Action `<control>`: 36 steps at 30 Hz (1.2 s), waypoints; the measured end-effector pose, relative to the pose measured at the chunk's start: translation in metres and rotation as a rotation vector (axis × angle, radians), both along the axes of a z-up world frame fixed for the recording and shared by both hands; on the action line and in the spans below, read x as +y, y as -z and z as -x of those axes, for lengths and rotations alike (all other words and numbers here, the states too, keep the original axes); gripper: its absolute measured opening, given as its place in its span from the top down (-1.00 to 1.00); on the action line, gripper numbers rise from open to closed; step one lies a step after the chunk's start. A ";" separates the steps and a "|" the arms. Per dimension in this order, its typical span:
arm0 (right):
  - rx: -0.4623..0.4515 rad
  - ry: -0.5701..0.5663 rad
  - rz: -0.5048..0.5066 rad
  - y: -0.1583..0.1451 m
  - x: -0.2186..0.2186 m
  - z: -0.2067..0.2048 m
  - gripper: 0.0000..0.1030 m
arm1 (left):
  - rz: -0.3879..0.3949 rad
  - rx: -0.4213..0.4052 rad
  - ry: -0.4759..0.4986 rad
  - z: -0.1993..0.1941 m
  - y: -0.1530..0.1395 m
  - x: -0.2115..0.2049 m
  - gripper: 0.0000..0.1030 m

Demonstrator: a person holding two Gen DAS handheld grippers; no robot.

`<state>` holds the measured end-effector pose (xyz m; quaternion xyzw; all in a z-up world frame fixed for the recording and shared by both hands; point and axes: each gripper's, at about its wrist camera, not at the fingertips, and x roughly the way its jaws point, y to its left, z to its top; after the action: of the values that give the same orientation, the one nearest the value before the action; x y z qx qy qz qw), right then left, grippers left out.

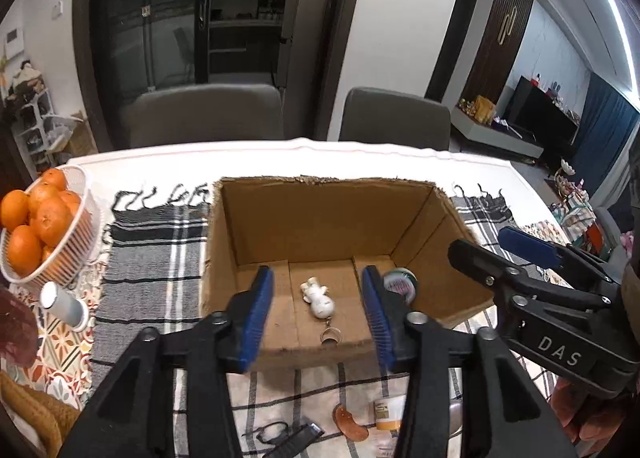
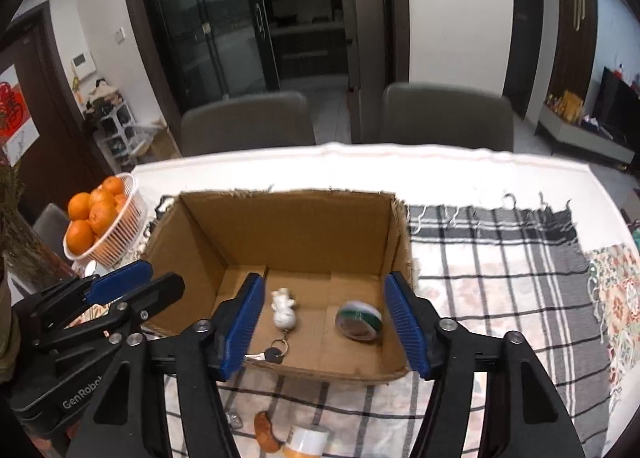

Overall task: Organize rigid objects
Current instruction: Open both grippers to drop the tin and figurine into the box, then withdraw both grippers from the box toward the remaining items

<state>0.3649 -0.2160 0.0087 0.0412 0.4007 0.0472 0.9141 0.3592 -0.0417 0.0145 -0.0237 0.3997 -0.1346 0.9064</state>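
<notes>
Meanwhile, at the far left of the dining table, a white basket of oranges [image 1: 48, 226] sits well clear of the work, with a small silver can [image 1: 64, 304] lying just below it. We hold both tools over the open cardboard box [image 2: 280, 226] at the centre of the checked cloth [image 2: 500, 278]. Our left gripper [image 1: 318, 318] stands spread with nothing between its blue pads; beside it the right gripper [image 2: 326, 322] is likewise spread and empty. Inside the box lie a white figurine keychain [image 2: 284, 312] and, to its right, a roll of green tape [image 2: 358, 320].

More things wait on the cloth at the near edge — a pair of glasses [image 1: 272, 432], a brown piece [image 1: 352, 422], a small tube [image 1: 386, 414].

We judge the chief risk to be the box's ragged near wall: a low reach toward us could snag a finger on it and drag the light carton. The two tools also ride close together and could knock. Rightward the cloth lies open — ample room to swing out.
</notes>
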 end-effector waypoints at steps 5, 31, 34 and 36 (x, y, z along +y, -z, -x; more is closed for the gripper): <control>-0.051 0.026 0.005 -0.015 -0.002 0.027 -0.40 | -0.060 -0.067 -0.055 0.030 -0.016 0.005 -0.18; -0.065 0.069 0.008 -0.013 -0.007 0.139 -0.50 | -0.113 -0.129 -0.018 0.148 -0.013 0.002 -0.56; -0.052 0.077 0.009 -0.004 -0.007 0.145 -0.50 | -0.111 -0.112 -0.003 0.153 -0.007 0.002 -0.56; -0.035 0.080 0.000 0.001 -0.008 0.147 -0.50 | -0.119 -0.101 0.007 0.157 -0.001 0.001 -0.56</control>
<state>0.2178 -0.2238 0.0076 0.0561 0.3829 0.0114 0.9220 0.2021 -0.0403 0.0157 0.0385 0.3608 -0.1149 0.9247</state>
